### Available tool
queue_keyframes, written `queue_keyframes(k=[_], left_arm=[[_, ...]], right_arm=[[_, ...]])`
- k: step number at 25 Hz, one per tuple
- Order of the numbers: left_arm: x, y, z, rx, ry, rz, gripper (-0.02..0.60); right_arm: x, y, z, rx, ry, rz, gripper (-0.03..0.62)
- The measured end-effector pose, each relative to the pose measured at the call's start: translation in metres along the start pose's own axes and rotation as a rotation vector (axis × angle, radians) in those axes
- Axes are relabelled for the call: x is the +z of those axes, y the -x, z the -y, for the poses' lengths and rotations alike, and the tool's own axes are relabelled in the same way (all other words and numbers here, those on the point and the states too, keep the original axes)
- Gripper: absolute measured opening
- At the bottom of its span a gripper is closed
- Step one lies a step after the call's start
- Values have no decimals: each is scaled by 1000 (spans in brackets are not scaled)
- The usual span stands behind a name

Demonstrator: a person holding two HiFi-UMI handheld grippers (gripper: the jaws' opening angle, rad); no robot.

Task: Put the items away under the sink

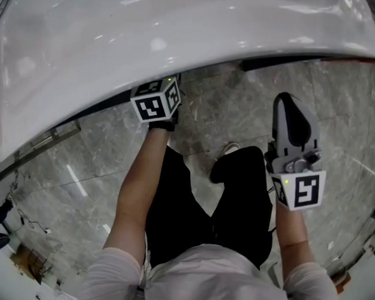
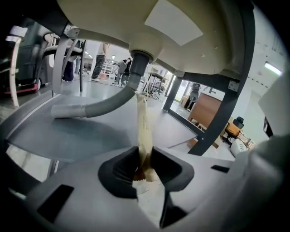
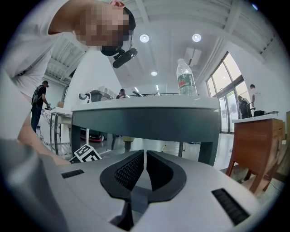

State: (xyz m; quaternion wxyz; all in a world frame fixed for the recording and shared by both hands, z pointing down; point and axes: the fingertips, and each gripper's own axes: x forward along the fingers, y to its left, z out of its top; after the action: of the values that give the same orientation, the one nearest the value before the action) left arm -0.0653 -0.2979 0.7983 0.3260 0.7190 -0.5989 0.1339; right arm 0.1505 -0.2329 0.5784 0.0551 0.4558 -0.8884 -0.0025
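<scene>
My left gripper is shut on a thin tan sachet that stands upright out of the jaws. It is held beneath the white sink basin, in front of the drain pipe and its grey corrugated hose. A grey shelf lies under the hose. In the head view only the left gripper's marker cube shows, and its jaws are hidden under the basin. My right gripper hangs over the floor to the right, shut with nothing in it.
A dark metal frame leg slants down at the right under the sink. A water bottle stands on the counter's top. A wooden cabinet is off to the right. The person's legs and a shoe are on the marble floor.
</scene>
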Motion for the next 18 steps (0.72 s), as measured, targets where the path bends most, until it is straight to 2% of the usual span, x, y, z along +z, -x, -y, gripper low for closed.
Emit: queue_keyframes(k=[3,6,7,11,13,15,18], left_arm=[[-6,-17,3,-8,25,33,106],[-4,-16,-2,7,12,54,109],[0,-13,-3,16,-5,60,109],[14,-19,6,49,-167,78,109],[16,-20,7,51,-159,88,118],[18,-14,4,64,-152,106,174],[16,-3,0,72,-153,118,196]], right_arm=[[-18,-3,15,-3,-11,-15,43],[-21,-2,14,-9,-22,-17,43],[-21,-2,12,-10,-26,-17,43],[-29,1,12,7,-66,-18,43],[-30,3,14,4,-71,-26,43],[-27,6,12,13,-81,-27,43],[-22,7,12,17,-81,-47,43]])
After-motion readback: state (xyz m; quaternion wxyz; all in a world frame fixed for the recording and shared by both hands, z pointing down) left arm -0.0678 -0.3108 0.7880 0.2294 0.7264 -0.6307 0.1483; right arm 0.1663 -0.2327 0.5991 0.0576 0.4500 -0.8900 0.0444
